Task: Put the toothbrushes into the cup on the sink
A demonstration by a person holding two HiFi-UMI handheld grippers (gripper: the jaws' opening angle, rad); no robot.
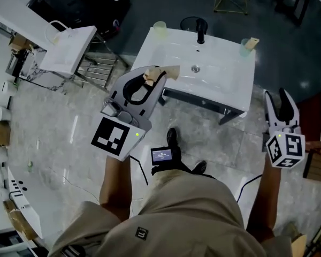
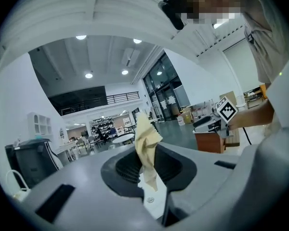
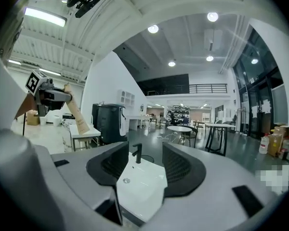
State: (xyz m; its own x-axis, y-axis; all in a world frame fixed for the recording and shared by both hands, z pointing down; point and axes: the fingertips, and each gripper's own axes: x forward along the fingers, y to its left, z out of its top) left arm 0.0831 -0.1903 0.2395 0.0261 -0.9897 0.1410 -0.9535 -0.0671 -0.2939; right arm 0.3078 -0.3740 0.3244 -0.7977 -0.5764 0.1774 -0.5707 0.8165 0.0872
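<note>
My left gripper [image 1: 152,75] hangs over the front left corner of the white sink [image 1: 224,79], shut on a toothbrush in tan paper wrapping [image 1: 171,71]. In the left gripper view the tan toothbrush [image 2: 145,141] stands up between the closed-in jaws of the left gripper [image 2: 147,161]. A pale green cup [image 1: 159,29] stands at the sink's back left corner. Another cup [image 1: 245,48] at the back right holds a tan toothbrush [image 1: 252,42]. My right gripper [image 1: 276,96] is open and empty, off the sink's right side; in its own view the right gripper [image 3: 138,166] frames the sink [image 3: 137,184].
A black faucet [image 1: 201,31] rises at the back middle of the sink, with the drain [image 1: 195,68] in front of it. A second white basin [image 1: 69,47] on a metal rack stands to the left, with a black bin [image 1: 80,4] behind it. A wooden piece [image 1: 316,165] lies at the far right.
</note>
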